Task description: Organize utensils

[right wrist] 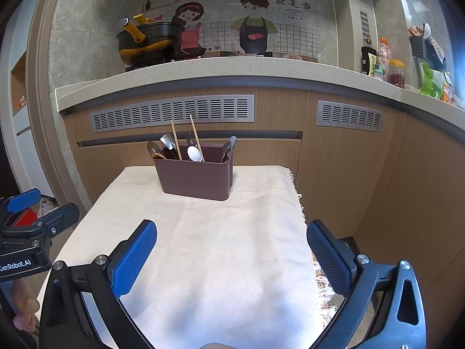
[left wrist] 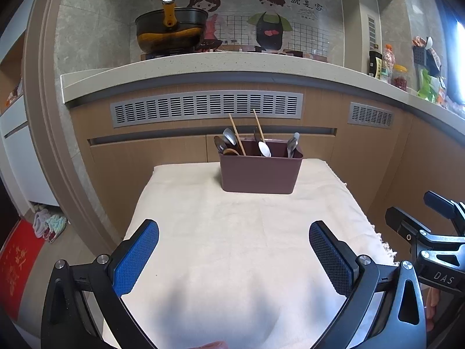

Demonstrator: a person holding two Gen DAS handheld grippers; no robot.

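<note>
A brown utensil holder point(left wrist: 260, 173) stands at the far end of a cream cloth-covered table point(left wrist: 226, 261). It holds several spoons point(left wrist: 264, 149) and two wooden chopsticks point(left wrist: 237, 133). It also shows in the right wrist view point(right wrist: 194, 179), left of centre, with the spoons point(right wrist: 194, 153) and chopsticks point(right wrist: 176, 139). My left gripper point(left wrist: 234, 238) is open and empty above the near part of the cloth. My right gripper point(right wrist: 231, 238) is open and empty, over the cloth's right side. Each gripper shows in the other's view: the right one point(left wrist: 430, 232), the left one point(right wrist: 32, 218).
A kitchen counter point(left wrist: 203, 67) runs behind the table, with a black and yellow pot point(left wrist: 170, 33) and bottles and jars point(left wrist: 389, 67) on it. Wooden cabinet fronts with vents point(left wrist: 206, 107) are below. The cloth's fringed right edge point(right wrist: 302, 212) hangs over the table side. Slippers point(left wrist: 48, 224) lie on the floor at left.
</note>
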